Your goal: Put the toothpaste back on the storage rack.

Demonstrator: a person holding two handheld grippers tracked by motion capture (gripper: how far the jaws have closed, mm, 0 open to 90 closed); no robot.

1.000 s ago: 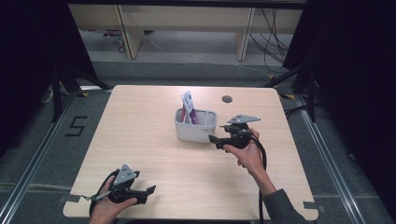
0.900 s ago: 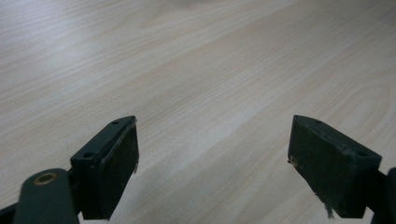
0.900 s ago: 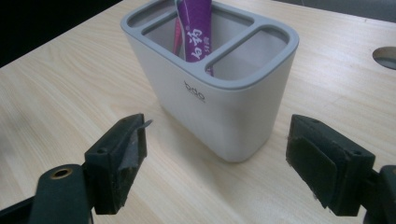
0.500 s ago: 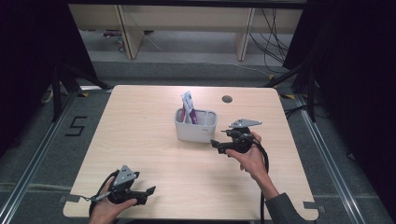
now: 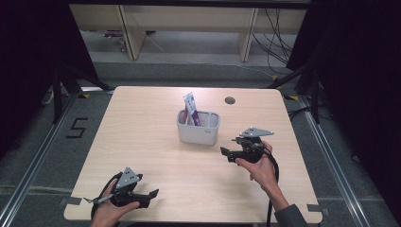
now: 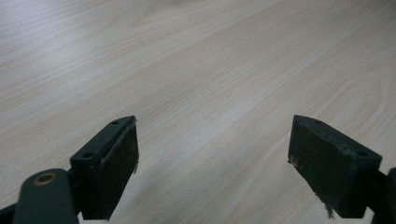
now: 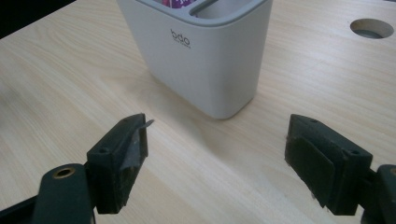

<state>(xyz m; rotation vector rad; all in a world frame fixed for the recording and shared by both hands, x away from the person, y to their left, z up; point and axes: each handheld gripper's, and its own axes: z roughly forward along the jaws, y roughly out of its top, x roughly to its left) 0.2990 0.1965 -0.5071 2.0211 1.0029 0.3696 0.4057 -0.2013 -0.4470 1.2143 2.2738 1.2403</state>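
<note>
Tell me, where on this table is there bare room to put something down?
Bare wood lies left of the white bin, and between the left claw and right claw. Tightest is the gap between bin and right claw.

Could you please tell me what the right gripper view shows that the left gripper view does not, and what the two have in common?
The right gripper view shows the white container close ahead of the right hand-held gripper, with a small printed logo on its wall, a purple item at its rim, and a round hole in the table farther off. The left gripper view shows the left hand-held gripper over bare wood grain. Both share the light wooden table and two black jaws standing wide apart with nothing between them.
</note>
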